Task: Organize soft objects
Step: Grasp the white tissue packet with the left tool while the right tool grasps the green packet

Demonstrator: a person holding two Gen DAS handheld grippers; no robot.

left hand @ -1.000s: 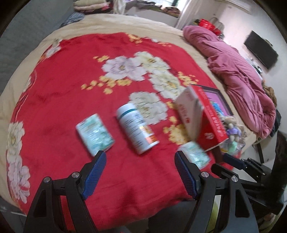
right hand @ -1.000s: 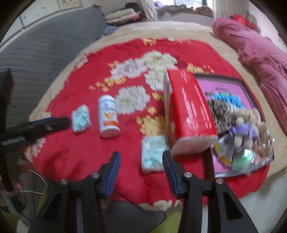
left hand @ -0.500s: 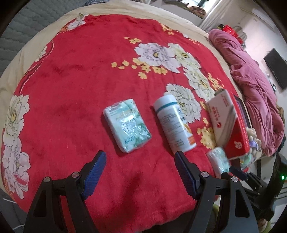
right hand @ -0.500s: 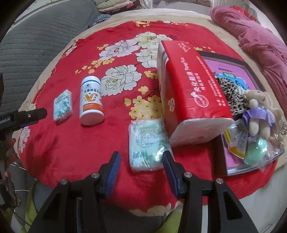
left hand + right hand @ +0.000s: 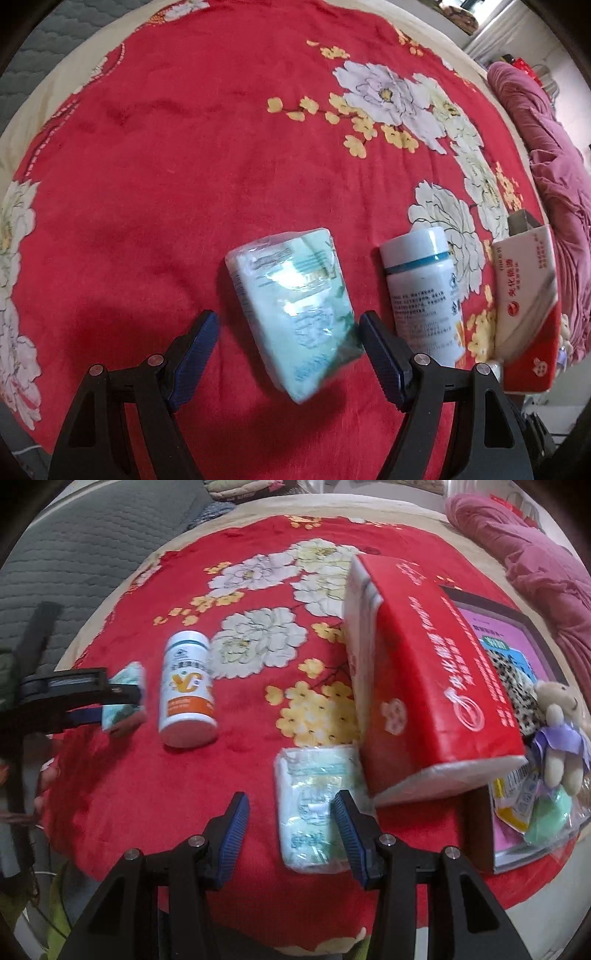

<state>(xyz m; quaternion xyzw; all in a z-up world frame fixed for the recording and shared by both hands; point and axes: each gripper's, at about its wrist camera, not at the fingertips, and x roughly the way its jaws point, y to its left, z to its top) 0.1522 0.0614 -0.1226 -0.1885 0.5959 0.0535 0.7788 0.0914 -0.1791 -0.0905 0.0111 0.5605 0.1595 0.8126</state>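
my left gripper is released, jaws spread wide, angled steeply down over the red flowered blanket near its front edge, and a pale green tissue pack lies flat between the blue pads; the right pad sits just beside the pack's lower corner and i cannot tell if it touches, while the left pad stands clear of it. just past that right pad a white supplement bottle lies on its side, cap pointing toward the far edge, and beyond it stands a red and white tissue box, tilted, close to the blanket's right edge. my right gripper is also released, its jaws at a narrower gap, above a second tissue pack near the front edge; the pack lies under the right pad and reaches partway into the gap, with bare blanket between it and the left pad, so nothing is pinched. this pack's far right corner sits against the foot of the red tissue box, which leans over a dark-framed tray at the blanket's front right corner. in the tray i see a leopard-print item, a small plush bear in a purple skirt, and some sachets. a rumpled pink quilt lies past the right edge.
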